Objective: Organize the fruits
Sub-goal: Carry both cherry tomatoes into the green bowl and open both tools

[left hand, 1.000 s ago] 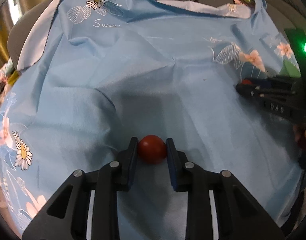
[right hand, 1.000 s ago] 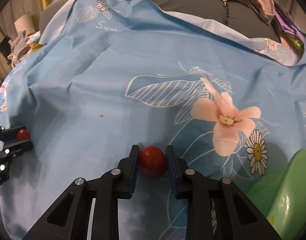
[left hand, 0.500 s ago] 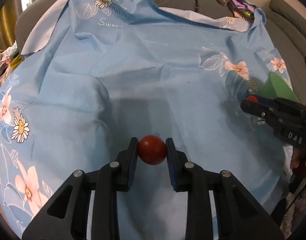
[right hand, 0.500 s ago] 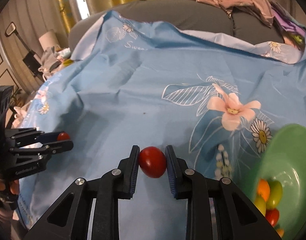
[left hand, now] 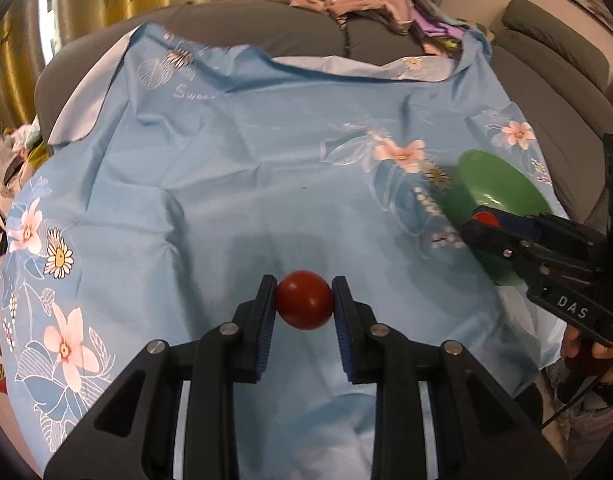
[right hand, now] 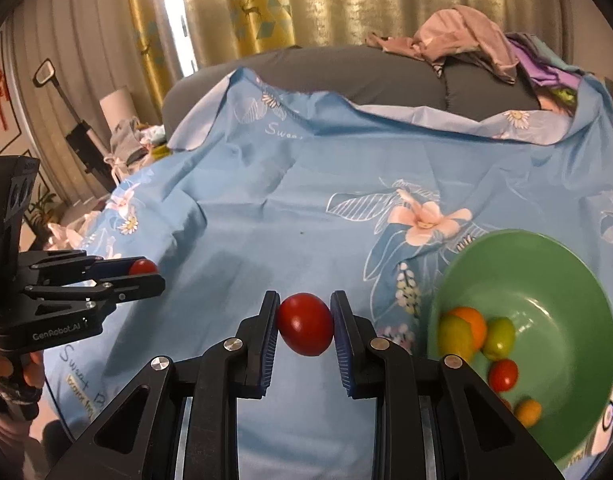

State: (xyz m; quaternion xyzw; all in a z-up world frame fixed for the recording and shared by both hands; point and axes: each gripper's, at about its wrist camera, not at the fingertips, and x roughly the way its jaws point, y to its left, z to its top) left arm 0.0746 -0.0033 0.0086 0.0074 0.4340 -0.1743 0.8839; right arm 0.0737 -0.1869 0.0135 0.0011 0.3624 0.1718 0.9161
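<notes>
My left gripper (left hand: 304, 300) is shut on a red tomato (left hand: 304, 300) and holds it above the blue flowered cloth (left hand: 246, 184). My right gripper (right hand: 305, 323) is shut on a second red tomato (right hand: 305, 323), also lifted. A green bowl (right hand: 566, 280) sits at the right, holding several small fruits: orange (right hand: 468, 320), green (right hand: 500, 334) and red (right hand: 503, 374). In the left wrist view the bowl (left hand: 494, 184) lies behind the right gripper (left hand: 484, 222). In the right wrist view the left gripper (right hand: 144, 272) is at the far left.
The cloth covers a grey sofa (right hand: 346, 68). A pile of clothes (right hand: 486, 44) lies on the sofa back. Yellow curtains (right hand: 266, 4) hang behind. Clutter (right hand: 130, 140) stands left of the sofa.
Both grippers have risen from the cloth with their tomatoes. The view has widened, and the green bowl with its fruits has come into sight on the right.
</notes>
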